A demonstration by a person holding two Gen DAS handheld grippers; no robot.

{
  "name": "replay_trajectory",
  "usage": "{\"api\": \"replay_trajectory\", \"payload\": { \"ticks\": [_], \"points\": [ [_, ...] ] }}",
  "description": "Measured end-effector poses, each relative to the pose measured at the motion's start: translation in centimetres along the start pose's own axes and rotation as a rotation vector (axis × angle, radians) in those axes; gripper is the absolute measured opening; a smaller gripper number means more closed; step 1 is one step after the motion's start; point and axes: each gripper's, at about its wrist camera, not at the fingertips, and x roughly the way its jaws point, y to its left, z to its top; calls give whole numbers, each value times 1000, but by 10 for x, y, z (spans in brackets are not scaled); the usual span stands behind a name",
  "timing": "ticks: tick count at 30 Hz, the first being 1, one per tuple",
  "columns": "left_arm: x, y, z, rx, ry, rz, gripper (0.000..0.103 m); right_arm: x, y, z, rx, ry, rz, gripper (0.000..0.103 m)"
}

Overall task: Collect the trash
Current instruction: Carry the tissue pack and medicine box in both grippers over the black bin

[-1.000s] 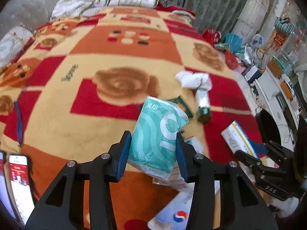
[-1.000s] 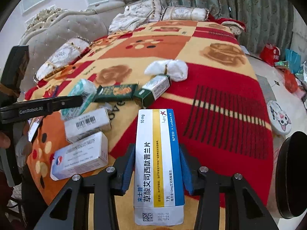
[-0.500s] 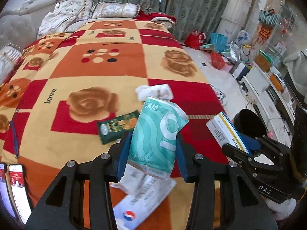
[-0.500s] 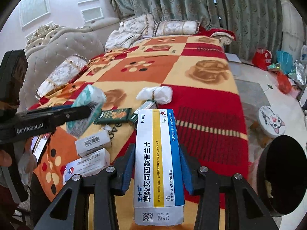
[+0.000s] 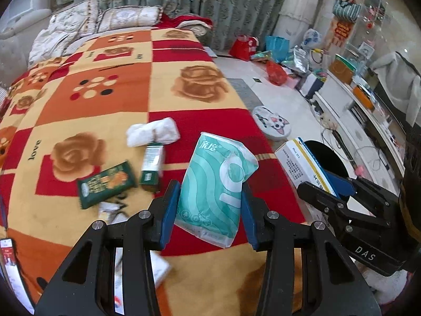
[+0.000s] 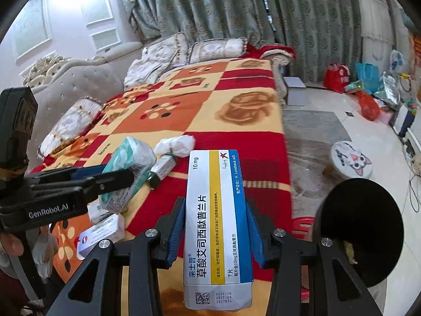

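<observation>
The right gripper [image 6: 214, 234] clamps a long white-blue-yellow medicine carton [image 6: 217, 226], lengthwise between its pads; the black round bin [image 6: 368, 223] lies just right, nearer this arm. The left gripper [image 5: 208, 208] pinches a teal tissue pack [image 5: 215, 189] over the bed.

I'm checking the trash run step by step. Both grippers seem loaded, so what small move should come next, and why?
Probably carry the right gripper a little further right, over the black bin, then let go. Its jaws clamp the medicine box, and the bin's mouth lies just beside it. The left gripper, holding the tissue pack, can follow.
</observation>
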Motion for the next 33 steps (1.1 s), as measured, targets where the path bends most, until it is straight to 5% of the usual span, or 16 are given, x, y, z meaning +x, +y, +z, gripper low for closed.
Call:
{"api": "replay_trajectory", "payload": {
  "ticks": [33],
  "points": [
    [87,-144,22,140,139,-192,42,-33,-155,-31,246,10,-193,42]
  ]
}}
